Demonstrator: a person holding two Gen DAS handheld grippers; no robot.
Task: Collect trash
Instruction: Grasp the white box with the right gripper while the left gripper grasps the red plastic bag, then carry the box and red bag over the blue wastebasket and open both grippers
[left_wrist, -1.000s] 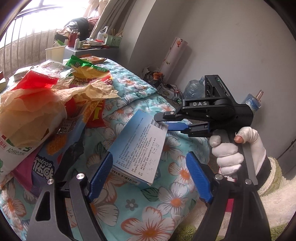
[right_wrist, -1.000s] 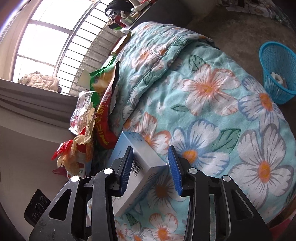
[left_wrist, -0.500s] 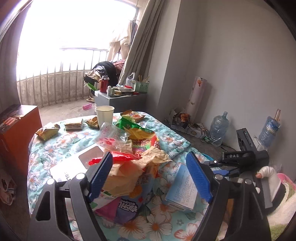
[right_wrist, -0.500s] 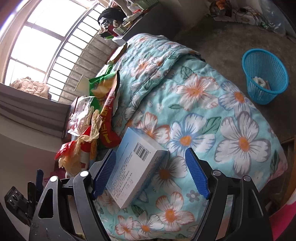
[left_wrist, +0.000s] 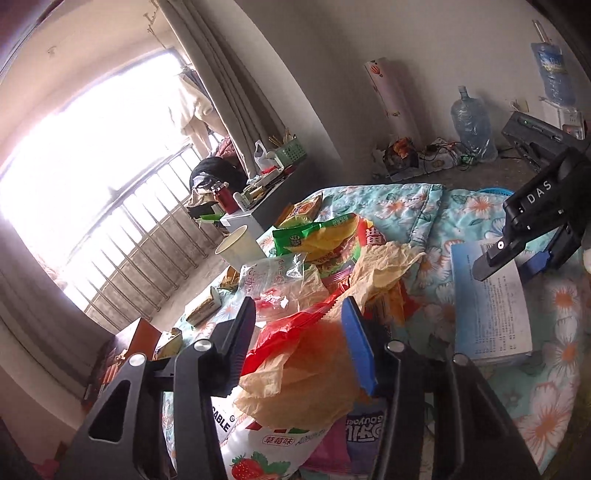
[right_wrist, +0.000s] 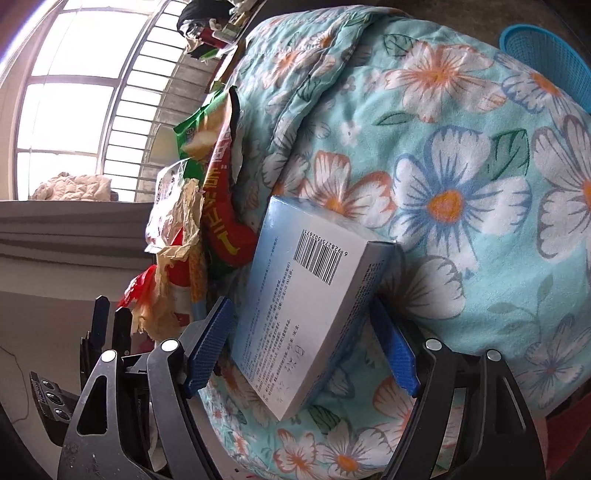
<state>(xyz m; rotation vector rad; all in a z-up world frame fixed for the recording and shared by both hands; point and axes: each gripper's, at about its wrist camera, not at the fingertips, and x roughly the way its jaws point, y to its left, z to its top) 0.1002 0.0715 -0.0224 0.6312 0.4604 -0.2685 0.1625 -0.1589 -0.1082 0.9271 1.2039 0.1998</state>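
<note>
Trash heap (left_wrist: 332, 266) of snack wrappers, bags and paper, along the middle of the floral quilt (right_wrist: 461, 147), far from the blue basket (right_wrist: 546, 55) on the floor past the quilt's far edge. Just changed: blue-and-white box (right_wrist: 314, 314), clamped a second ago, now let go and lying flat near the quilt's near edge, just beside the heap. Likely means the box waits while the loose wrappers get gathered; nothing visibly carried to the basket yet. Right gripper (right_wrist: 301, 310): jaws wide apart after opening, straddling the box, pads clear of its sides, holding nothing. Left gripper (left_wrist: 299, 314): swung away from the box onto the heap, jaws just closing to about half width, crumpled tan paper (left_wrist: 314, 369) and a red plastic bag (left_wrist: 284, 332) bunched between them, pads apparently pressing the wad on both sides. Firmness of that pinch hard to judge.
</note>
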